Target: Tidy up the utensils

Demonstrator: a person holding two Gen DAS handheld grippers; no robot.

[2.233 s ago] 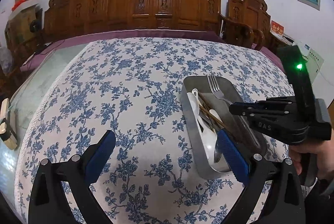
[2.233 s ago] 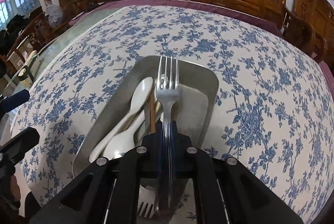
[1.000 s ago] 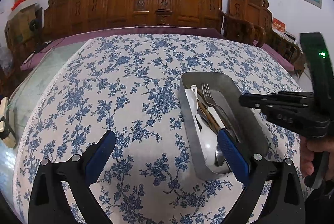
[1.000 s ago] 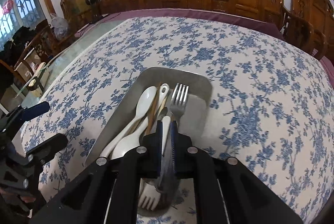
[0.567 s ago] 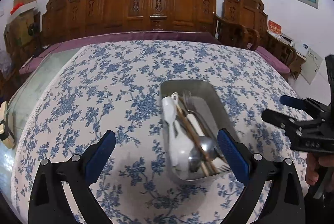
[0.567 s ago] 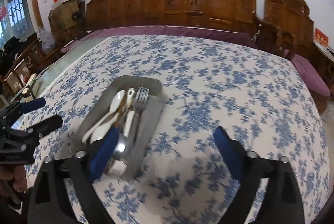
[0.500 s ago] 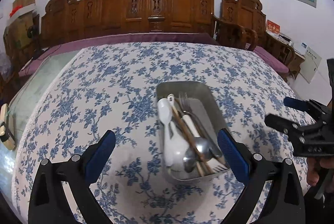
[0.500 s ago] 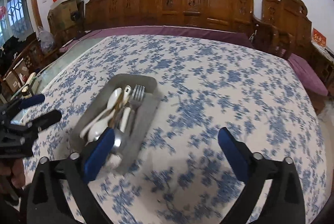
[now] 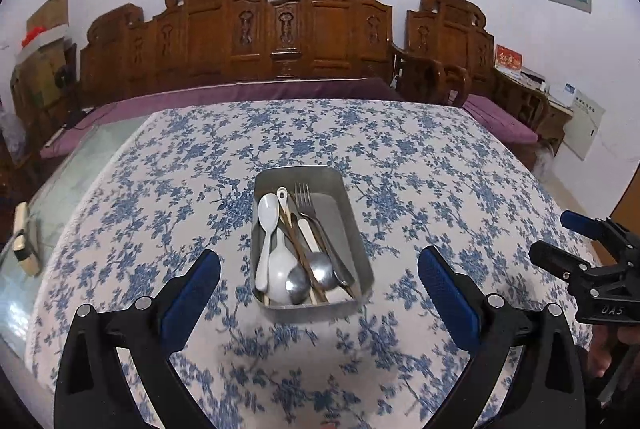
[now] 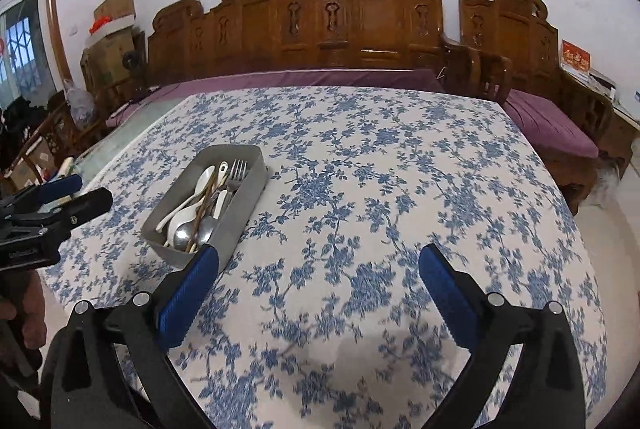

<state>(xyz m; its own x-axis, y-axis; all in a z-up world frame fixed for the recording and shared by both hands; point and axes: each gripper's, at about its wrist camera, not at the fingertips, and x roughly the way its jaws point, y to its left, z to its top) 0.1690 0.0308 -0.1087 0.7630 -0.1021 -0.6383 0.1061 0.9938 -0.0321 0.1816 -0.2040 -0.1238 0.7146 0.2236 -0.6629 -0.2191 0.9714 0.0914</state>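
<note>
A metal tray (image 9: 254, 229) sits mid-table on the blue-flowered cloth (image 9: 420, 165). In it lie a fork (image 9: 304, 195), white spoons (image 9: 267, 213), metal spoons (image 9: 322, 269) and brown chopsticks (image 9: 296, 245). My left gripper (image 9: 318, 261) hangs open above the cloth, short of the tray, with nothing between its fingers. My right gripper (image 10: 319, 257) is open too and empty, above bare cloth to the right of the tray (image 10: 244, 213). Each gripper shows at the edge of the other's view: the right gripper (image 9: 554, 235), the left gripper (image 10: 92, 189).
A carved wooden bench (image 9: 280, 41) with a purple cushion runs behind the table's far edge. Bare glass tabletop (image 9: 72, 185) lies left of the cloth, with a small pale object (image 9: 24, 241) on it. A person's hand (image 10: 28, 313) holds the left gripper's handle.
The right gripper has let go of the fork, which now lies in the tray, opened wide and drawn back to the right. The left gripper has pulled back too; the tray looks farther away.
</note>
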